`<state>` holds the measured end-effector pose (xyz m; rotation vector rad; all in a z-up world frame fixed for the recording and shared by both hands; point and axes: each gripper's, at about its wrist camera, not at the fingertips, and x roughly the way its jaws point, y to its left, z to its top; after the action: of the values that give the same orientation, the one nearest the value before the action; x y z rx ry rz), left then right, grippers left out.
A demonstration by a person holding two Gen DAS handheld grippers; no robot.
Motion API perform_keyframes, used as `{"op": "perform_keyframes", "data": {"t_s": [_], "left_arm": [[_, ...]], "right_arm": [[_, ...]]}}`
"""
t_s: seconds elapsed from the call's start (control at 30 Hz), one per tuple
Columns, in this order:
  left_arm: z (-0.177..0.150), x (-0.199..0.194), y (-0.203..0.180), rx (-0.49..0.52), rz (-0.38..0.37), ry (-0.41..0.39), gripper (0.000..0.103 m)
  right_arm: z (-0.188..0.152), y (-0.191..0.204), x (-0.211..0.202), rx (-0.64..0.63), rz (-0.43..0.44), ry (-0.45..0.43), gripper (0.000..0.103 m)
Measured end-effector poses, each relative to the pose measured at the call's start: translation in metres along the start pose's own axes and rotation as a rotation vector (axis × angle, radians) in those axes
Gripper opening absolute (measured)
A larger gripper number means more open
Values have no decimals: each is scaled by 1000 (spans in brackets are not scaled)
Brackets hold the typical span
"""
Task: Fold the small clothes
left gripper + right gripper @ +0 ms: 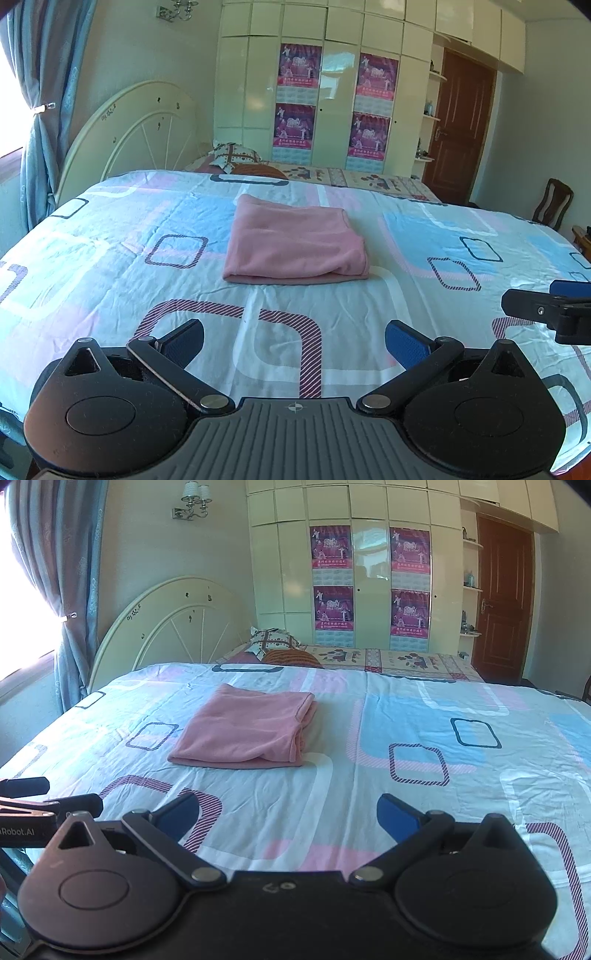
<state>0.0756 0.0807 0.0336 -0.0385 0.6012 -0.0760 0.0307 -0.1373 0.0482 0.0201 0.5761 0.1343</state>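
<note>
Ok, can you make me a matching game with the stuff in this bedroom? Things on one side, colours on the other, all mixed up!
Things:
1. cloth
2. door
3. curtain
4. headboard

Colours:
A. brown
B. cream
C. pink
D. blue

Pairs: 1-C, 2-A, 3-D, 4-B.

The pink cloth lies folded on the bed, the brown door is at the far right, the blue curtain hangs by the window on the left, and the cream headboard curves up behind the bed.
</note>
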Motion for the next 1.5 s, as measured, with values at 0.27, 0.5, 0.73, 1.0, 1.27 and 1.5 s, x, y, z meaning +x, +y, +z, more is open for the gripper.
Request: {"op": "perform_keyframes", "data": {"t_s": [0.27,0.5,0.73,1.0,1.27,1.5], "left_arm": [[3,2,0,10,-2,-3,103],[5,3,1,15,-2,-9,103],[6,4,1,19,-5,-8,103],[8,5,-2,35,-12,-11,103],[8,4,-4,39,-14,-13,103],[8,3,-4,40,-11,-16,103]], "right_arm": [[4,0,2,3,-7,-5,103],[6,2,3,-2,-8,-7,103],[5,3,4,0,-11,-10,103],[6,1,4,4,-21,-16,103],[6,0,4,0,-14,-11,103],[6,0,4,-2,-12,-11,103]]}}
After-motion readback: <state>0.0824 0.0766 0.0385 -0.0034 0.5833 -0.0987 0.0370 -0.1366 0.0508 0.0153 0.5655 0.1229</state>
